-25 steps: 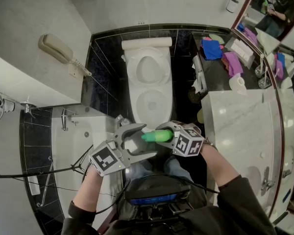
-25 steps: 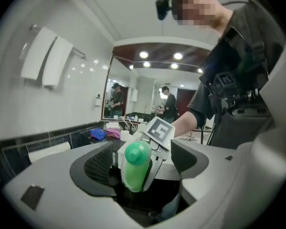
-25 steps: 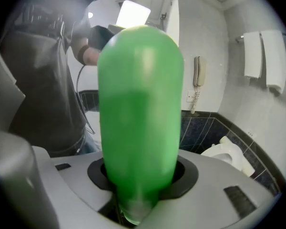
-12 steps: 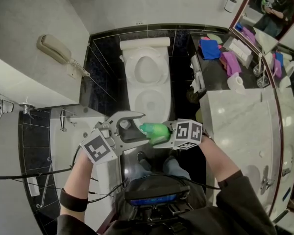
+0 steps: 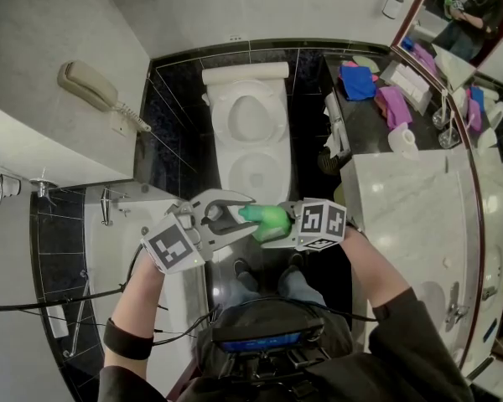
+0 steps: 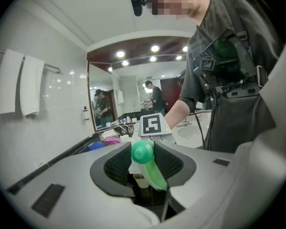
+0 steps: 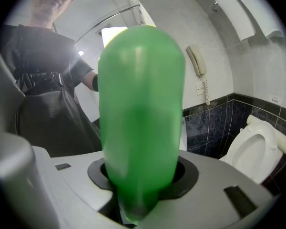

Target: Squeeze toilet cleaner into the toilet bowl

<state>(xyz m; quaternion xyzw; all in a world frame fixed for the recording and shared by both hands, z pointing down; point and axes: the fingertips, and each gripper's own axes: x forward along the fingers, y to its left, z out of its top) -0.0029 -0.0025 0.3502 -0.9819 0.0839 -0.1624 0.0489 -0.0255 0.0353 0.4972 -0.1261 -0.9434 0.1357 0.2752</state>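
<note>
right hand-held gripper point(image 7: 142, 187) around smooth green bottle point(image 7: 140, 104)

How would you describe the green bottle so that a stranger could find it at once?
Start at the white toilet against the black tiled wall. In front of it, the right gripper holds the bottle, and its cap sits between the jaws of the left gripper, which have just been closing on it. It is the only bright green thing near the toilet.
</note>
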